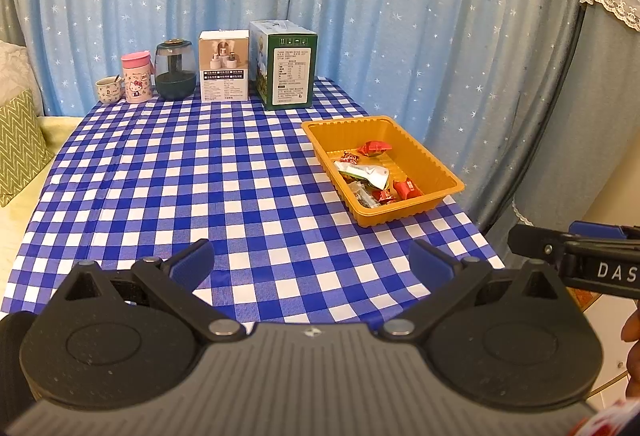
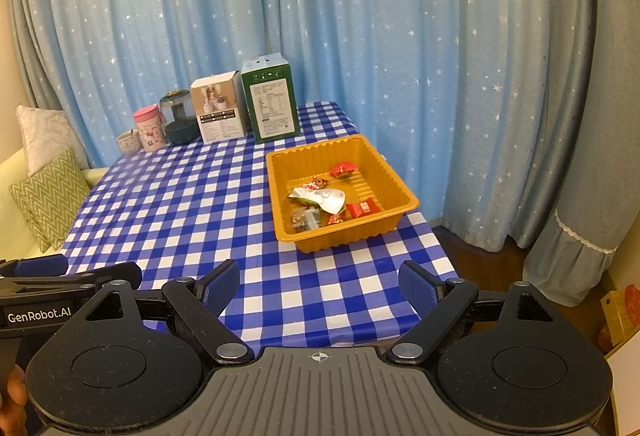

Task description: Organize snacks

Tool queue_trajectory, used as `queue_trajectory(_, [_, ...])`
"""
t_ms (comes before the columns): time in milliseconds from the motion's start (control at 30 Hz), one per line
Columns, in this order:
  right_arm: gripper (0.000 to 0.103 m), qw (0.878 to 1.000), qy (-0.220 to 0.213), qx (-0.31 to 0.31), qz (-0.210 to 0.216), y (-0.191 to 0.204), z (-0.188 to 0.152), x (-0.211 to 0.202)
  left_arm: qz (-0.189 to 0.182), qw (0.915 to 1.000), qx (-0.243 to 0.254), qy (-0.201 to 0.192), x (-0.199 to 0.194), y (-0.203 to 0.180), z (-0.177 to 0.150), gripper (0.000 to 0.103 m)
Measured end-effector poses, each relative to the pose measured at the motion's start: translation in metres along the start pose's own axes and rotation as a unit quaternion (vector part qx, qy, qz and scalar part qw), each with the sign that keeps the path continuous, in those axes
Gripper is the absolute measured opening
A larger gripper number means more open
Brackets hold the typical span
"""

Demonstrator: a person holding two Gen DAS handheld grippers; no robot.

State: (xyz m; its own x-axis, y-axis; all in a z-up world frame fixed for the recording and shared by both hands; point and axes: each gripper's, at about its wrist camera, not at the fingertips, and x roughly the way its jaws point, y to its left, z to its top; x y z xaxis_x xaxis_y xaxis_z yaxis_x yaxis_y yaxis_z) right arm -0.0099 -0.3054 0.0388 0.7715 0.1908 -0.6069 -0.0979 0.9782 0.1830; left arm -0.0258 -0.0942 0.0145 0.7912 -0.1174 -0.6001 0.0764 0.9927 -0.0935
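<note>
Cups (image 1: pixel 109 90) and boxes (image 1: pixel 224 66) stand far left on our checked table (image 1: pixel 200 171). Our left gripper (image 1: pixel 312 260) and right gripper (image 2: pixel 320 286) are spread wide, holding nothing. Snacks (image 1: pixel 366 171) sit in the orange tray (image 1: pixel 436 163) on the right.

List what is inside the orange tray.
The orange tray holds several red-wrapped candies, a crumpled white-and-green packet and a clear-wrapped snack. Whatever lies beneath the packet is covered, and the near wall hides the tray's front floor.
</note>
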Motion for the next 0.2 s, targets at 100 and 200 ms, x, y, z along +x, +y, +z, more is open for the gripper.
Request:
queue_trajectory(100, [0.086,1.0,0.0,0.001,0.0,0.0001,0.0,-0.0001,0.0,1.0,-0.002,-0.003,-0.0003,0.0015,0.0006,0.103])
queue_trajectory(200, [0.086,1.0,0.0,0.001,0.0,0.0003,0.0001,-0.0001,-0.001,1.0,-0.003,-0.008,-0.0005,0.003,0.0008,0.103])
